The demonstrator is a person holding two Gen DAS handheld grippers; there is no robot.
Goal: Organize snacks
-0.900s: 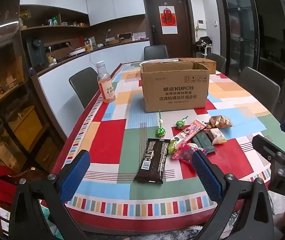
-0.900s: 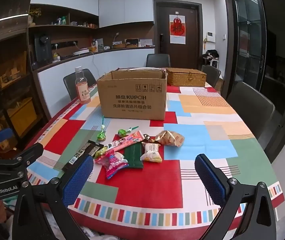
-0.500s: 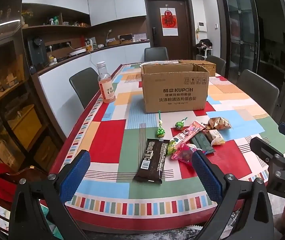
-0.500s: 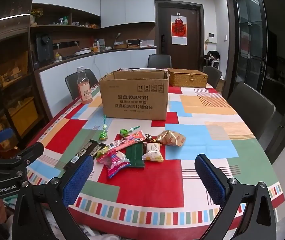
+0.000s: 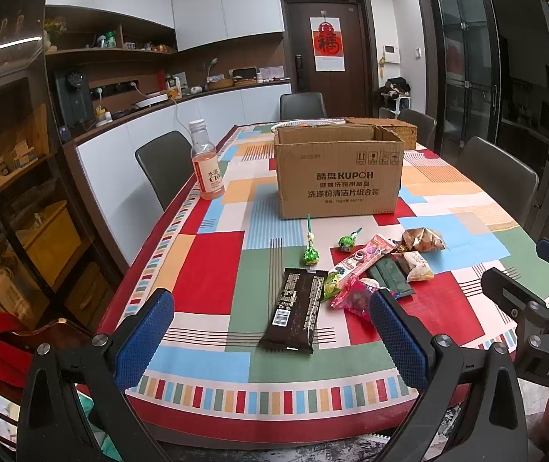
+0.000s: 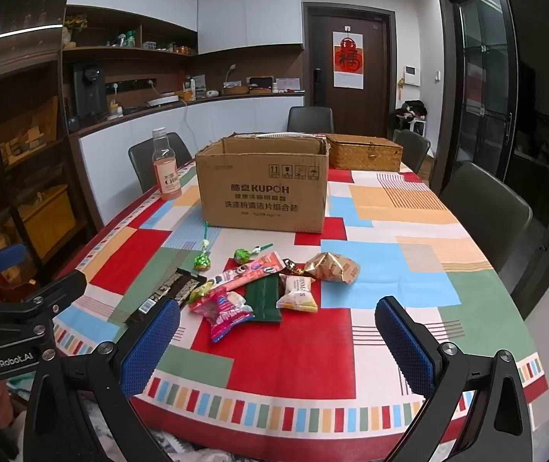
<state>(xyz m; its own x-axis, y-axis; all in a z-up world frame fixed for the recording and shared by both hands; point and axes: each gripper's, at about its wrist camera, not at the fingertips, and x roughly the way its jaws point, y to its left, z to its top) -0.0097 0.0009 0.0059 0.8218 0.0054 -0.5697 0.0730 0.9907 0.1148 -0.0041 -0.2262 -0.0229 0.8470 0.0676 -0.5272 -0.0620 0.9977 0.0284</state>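
A pile of snacks lies on the patchwork tablecloth in front of an open cardboard box point(image 5: 339, 171) point(image 6: 262, 188). A dark chocolate bar point(image 5: 295, 312) point(image 6: 166, 292) lies at the left. Beside it are a pink candy bag point(image 6: 222, 312) point(image 5: 353, 296), a long pink packet point(image 6: 249, 271), a dark green packet point(image 6: 262, 298), a white pastry pack point(image 6: 297, 294), a gold pack point(image 6: 334, 266) and two green lollipops point(image 5: 311, 256) point(image 6: 241, 255). My left gripper point(image 5: 270, 337) is open and empty, above the near table edge before the chocolate bar. My right gripper point(image 6: 278, 342) is open and empty, short of the pile.
A pink drink bottle point(image 5: 207, 167) stands at the table's left edge. A wicker basket point(image 6: 364, 152) sits behind the box. Grey chairs point(image 6: 486, 208) surround the table. A dark cabinet point(image 5: 12, 192) stands at the left.
Both grippers have drifted slightly forward toward the snacks. Nothing on the table has moved.
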